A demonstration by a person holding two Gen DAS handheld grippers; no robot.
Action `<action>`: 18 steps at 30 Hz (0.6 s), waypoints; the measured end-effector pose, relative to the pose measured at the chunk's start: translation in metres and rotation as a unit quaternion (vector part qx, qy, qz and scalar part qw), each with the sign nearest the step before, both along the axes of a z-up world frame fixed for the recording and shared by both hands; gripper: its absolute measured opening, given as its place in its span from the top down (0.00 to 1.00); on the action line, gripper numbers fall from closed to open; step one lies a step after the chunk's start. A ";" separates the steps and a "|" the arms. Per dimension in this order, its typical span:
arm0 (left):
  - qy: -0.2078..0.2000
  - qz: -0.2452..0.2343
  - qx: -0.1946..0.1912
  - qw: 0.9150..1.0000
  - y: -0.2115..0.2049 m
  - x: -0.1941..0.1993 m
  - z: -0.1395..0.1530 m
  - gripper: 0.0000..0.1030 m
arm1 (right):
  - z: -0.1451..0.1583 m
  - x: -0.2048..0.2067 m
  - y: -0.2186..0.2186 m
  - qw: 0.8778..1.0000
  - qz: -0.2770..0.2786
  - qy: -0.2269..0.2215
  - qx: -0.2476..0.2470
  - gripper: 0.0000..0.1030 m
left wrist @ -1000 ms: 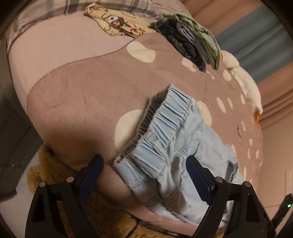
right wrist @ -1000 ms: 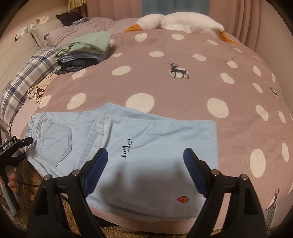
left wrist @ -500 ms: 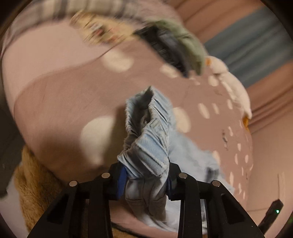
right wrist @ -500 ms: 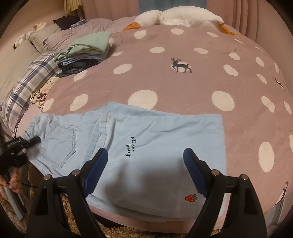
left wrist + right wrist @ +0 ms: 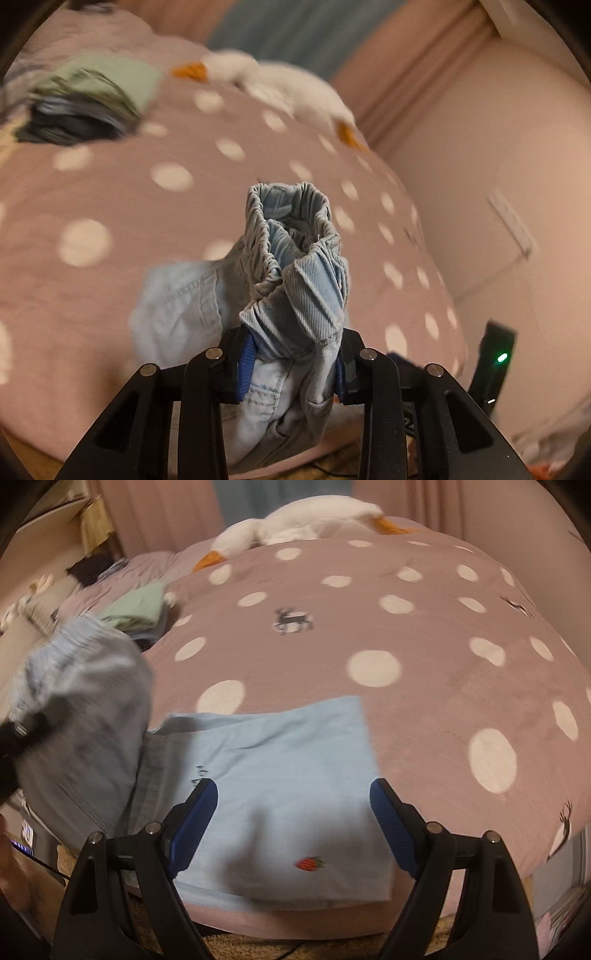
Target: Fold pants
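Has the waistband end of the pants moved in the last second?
Yes. The waistband lay flat on the bed; now the left gripper has lifted it toward the pant legs.

Both wrist views low, close, facing across bed point(image 5: 424, 686), sharing pants point(image 5: 295, 273).

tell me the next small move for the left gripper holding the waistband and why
Probably carry the waistband across toward the hem end and lay it on the flat legs. The left gripper has its jaws shut on the pants with that end lifted off the bedspread, while the leg end lies flat under the open right gripper.
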State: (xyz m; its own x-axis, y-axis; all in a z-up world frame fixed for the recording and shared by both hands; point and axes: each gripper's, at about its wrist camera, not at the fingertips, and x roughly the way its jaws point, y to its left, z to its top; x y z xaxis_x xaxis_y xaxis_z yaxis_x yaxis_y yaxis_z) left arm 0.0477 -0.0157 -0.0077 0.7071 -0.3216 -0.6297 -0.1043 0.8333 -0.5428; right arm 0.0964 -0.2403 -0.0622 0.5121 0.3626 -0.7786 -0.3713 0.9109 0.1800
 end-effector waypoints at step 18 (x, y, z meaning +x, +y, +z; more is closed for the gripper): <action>0.063 -0.077 -0.039 0.994 -0.032 0.013 -0.039 0.17 | -0.018 0.007 -0.050 0.997 -0.051 0.030 0.057 0.04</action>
